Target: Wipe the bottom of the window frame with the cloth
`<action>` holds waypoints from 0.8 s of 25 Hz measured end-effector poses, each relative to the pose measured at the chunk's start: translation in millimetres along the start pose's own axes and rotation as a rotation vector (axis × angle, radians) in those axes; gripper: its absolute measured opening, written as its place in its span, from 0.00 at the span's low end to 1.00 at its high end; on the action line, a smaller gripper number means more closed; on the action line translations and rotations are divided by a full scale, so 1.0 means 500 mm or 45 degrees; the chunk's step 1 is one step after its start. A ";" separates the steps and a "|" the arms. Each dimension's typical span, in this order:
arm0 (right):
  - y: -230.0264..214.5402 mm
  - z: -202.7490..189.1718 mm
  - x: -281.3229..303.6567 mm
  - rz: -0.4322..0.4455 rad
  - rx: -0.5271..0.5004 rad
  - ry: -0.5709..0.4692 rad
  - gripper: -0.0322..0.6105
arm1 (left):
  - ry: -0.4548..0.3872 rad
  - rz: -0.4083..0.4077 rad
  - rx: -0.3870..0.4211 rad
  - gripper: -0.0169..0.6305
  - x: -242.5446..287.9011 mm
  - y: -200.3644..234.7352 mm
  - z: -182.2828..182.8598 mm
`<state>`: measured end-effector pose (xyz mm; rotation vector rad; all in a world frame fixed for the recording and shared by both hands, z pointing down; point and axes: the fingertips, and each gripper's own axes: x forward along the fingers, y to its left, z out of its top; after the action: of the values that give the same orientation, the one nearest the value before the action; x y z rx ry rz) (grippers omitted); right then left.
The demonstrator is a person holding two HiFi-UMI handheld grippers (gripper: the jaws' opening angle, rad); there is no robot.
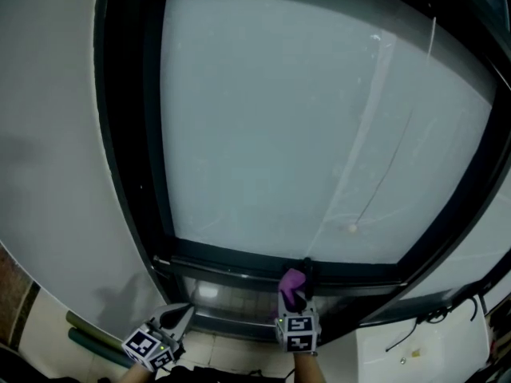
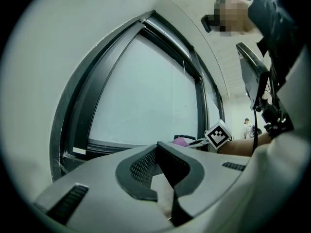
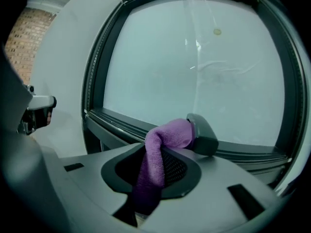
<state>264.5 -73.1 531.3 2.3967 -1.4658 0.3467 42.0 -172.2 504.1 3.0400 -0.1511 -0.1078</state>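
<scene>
- Grippers sit nearest in the head view. Low on the left is the left gripper (image 1: 177, 316). Further right, the right gripper (image 1: 297, 298) lifts the purple cloth (image 1: 292, 281) to the window's bottom rail (image 1: 231, 260), right of its middle. Whether the cloth touches the rail can't be told.
- Left gripper view: the jaws are together on nothing. The cloth (image 2: 181, 141) shows far right along the rail.
- Right gripper view: the jaws are clamped on the cloth, and its fold pokes out at the tip. To wipe well, press that fold flat and drag it along the whole rail, keeping the plastic off the glass (image 3: 194, 72).
- The rail is dark and narrow and the glass is pale. A cord (image 1: 352, 228) hangs there, and a white wall (image 1: 48, 134) stands to the left.
</scene>
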 end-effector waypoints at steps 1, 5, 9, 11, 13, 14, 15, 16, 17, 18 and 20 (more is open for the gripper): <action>0.005 0.001 0.003 0.016 0.022 -0.006 0.19 | 0.001 0.004 -0.003 0.03 -0.004 0.004 0.000; 0.036 0.020 0.010 0.051 0.074 -0.023 0.19 | -0.006 0.020 -0.016 0.03 -0.015 0.016 -0.005; 0.025 0.031 0.019 0.023 0.225 -0.065 0.19 | -0.013 0.020 -0.023 0.03 -0.024 0.019 -0.006; 0.018 0.041 0.024 0.028 0.353 -0.103 0.19 | -0.013 0.029 -0.031 0.03 -0.031 0.026 -0.008; 0.011 0.056 0.028 0.038 0.506 -0.152 0.19 | -0.007 0.031 -0.049 0.03 -0.035 0.029 -0.007; 0.007 0.064 0.030 0.042 0.585 -0.181 0.19 | -0.002 0.027 -0.058 0.03 -0.037 0.029 -0.007; 0.004 0.074 0.030 0.045 0.658 -0.214 0.19 | -0.005 0.025 -0.060 0.03 -0.038 0.031 -0.006; 0.003 0.087 0.030 0.046 0.711 -0.251 0.19 | -0.013 0.026 -0.057 0.03 -0.040 0.034 -0.005; 0.001 0.101 0.029 0.037 0.738 -0.285 0.19 | -0.021 0.026 -0.053 0.03 -0.041 0.039 -0.005; -0.002 0.115 0.028 0.014 0.743 -0.311 0.19 | -0.023 0.023 -0.052 0.03 -0.043 0.042 -0.006; -0.017 0.133 0.026 -0.056 0.786 -0.332 0.19 | -0.022 0.010 -0.059 0.03 -0.043 0.044 -0.007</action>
<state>280.8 -105.6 473.6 3.0515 -1.5838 0.5618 18.8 -191.6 511.3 2.9929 -0.1595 -0.1356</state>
